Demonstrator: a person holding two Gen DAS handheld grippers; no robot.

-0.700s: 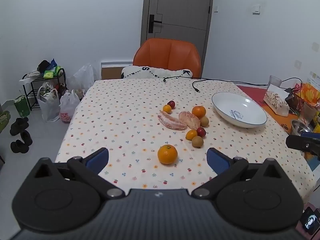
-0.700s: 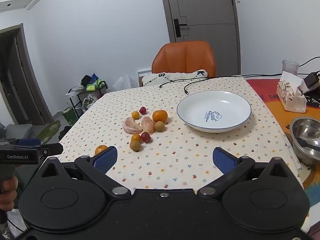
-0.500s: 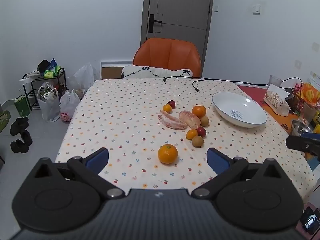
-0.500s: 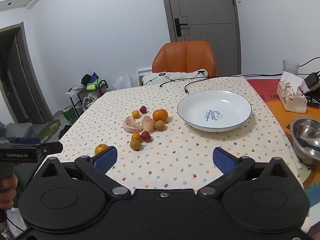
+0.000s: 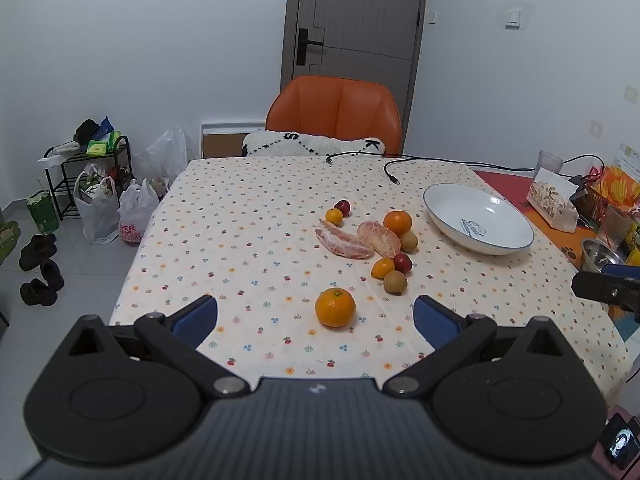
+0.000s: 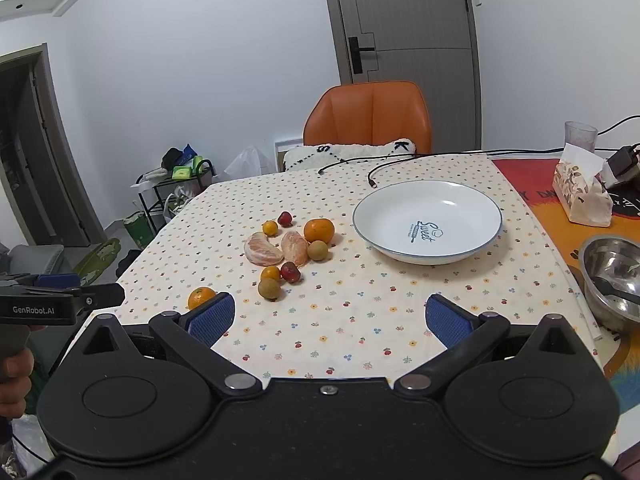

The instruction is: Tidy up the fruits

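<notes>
Fruits lie ahead of both level grippers, left and right, fingers spread apart.

— How are the two handheld grippers built?
— Each is made of matte black plastic, with two round discs on top, silver pivot screws and blue ribbed pads on the fingers.
— Are any markings seen?
— "GenRobot.AI" is printed in white on the left gripper, whose grey handle is wrapped by a hand.
</notes>
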